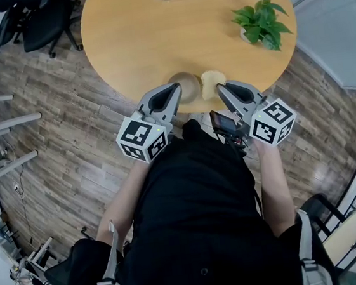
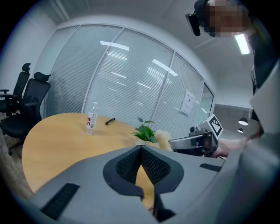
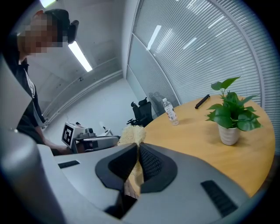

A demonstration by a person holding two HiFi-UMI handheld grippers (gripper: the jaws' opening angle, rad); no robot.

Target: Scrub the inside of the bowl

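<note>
Bowl [image 1: 189, 82] rim pinched in closed left claw [image 1: 177, 88], pale scrubber [image 1: 212, 80] clamped in closed right claw [image 1: 219, 88]

Round wooden table [image 1: 141, 40] on grey-brown plank floor [image 1: 69, 138]. Black office chairs [image 1: 43, 23] just beside it, glass walls with blinds [image 2: 131, 74] behind. Lit by a ceiling strip light [image 3: 81, 56].

Bright even office light, ceiling strip light [image 3: 80, 56] glaring, fisheye edges dark
</note>
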